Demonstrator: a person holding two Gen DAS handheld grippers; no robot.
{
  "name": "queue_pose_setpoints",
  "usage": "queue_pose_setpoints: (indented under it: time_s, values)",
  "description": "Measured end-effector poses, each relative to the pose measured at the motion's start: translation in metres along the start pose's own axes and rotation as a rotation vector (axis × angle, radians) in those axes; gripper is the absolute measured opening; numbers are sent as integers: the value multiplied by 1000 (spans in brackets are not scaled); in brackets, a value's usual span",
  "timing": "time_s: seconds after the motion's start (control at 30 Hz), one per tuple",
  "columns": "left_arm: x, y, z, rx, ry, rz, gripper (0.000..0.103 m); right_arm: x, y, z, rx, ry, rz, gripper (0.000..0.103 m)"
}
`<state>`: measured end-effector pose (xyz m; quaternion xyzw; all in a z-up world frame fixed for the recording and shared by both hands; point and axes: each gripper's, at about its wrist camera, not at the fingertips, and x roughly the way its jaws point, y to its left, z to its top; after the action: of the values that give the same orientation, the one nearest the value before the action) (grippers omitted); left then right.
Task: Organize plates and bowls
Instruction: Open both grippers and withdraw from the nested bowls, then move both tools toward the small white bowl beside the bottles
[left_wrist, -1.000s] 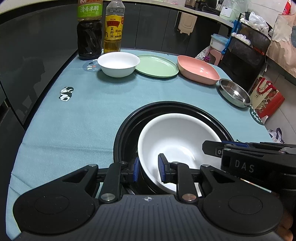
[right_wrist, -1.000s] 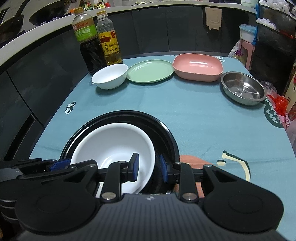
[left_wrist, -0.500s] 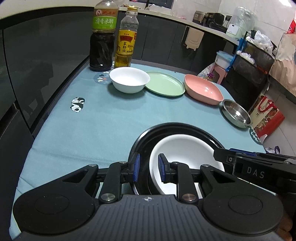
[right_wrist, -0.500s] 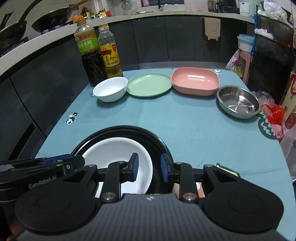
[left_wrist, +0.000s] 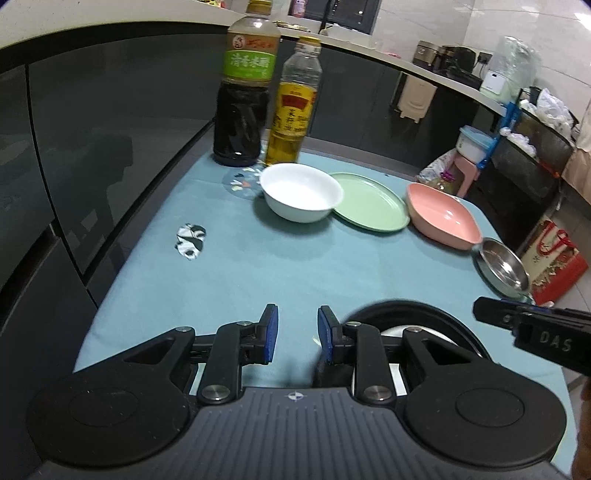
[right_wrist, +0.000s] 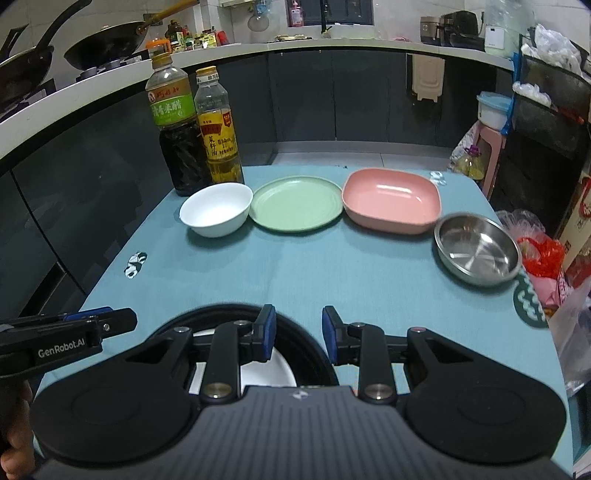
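Left gripper (left_wrist: 294, 334) and right gripper (right_wrist: 298, 335) jaws opening, empty, black plate (right_wrist: 317, 354) holding white bowl (right_wrist: 266, 373) just below both.

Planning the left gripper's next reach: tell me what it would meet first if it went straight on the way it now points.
The left gripper, jaws opening with nothing between them, points down at bare blue tablecloth, so probably cloth first. The white bowl lies farther along; depth is uncertain.
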<state>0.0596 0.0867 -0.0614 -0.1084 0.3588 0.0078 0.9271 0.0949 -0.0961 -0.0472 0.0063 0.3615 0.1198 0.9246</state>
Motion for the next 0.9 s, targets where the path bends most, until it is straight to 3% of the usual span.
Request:
queue_pose_setpoints:
  time_s: [0.37,0.9]
  values:
    - [28,9,45,7,-58,58,22,37,11,43,-44,17,2,20]
    - [97,22,103,-9,-20,61,22,97,29,102,-44,75,52,21]
